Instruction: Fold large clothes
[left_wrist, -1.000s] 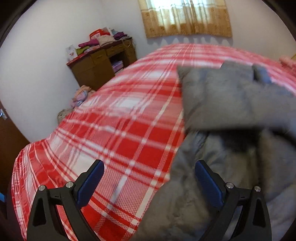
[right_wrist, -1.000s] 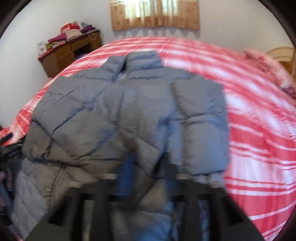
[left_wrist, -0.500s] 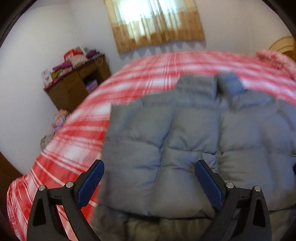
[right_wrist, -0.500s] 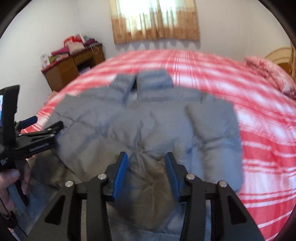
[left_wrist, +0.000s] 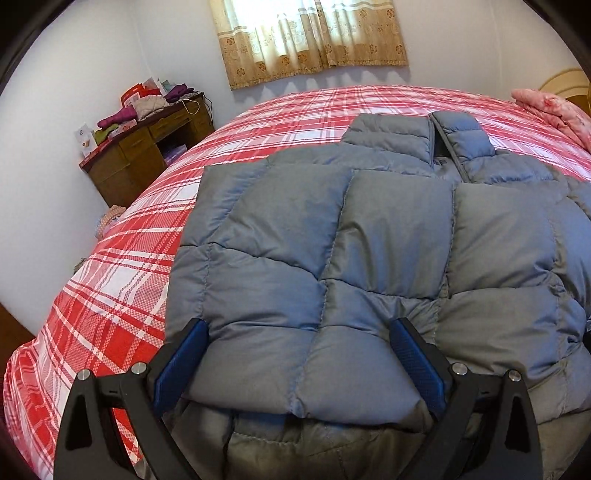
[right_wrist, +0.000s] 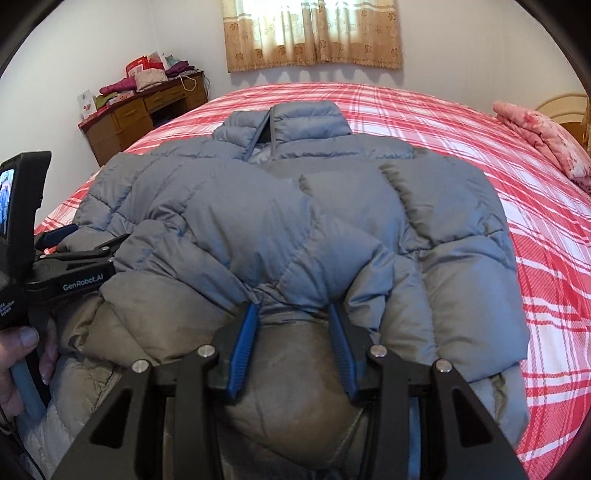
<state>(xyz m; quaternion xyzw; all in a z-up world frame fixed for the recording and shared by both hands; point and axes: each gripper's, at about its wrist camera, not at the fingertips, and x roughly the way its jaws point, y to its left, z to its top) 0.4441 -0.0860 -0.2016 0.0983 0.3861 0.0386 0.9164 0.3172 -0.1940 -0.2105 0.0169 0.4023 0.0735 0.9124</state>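
A grey puffer jacket (left_wrist: 369, 258) lies front-up on the red plaid bed (left_wrist: 122, 280), collar (left_wrist: 417, 136) toward the window, both sleeves folded in across the chest. It also shows in the right wrist view (right_wrist: 295, 229). My left gripper (left_wrist: 299, 358) is wide open over the folded left sleeve, its blue pads either side of the cuff end. My right gripper (right_wrist: 293, 336) is partly open, its pads straddling a bulge of jacket at the near hem. The left gripper shows from the side in the right wrist view (right_wrist: 85, 254).
A wooden desk (left_wrist: 144, 155) piled with clothes stands against the left wall. A curtained window (left_wrist: 310, 37) is behind the bed. A pink pillow (right_wrist: 543, 136) lies at the right edge of the bed. Bare plaid bedspread (right_wrist: 554, 258) lies right of the jacket.
The left gripper swung from the bare bedspread to over the jacket's folded sleeve. The right gripper, narrow and blurred a second ago, has opened partway and sits lower at the hem. The jacket lies still.
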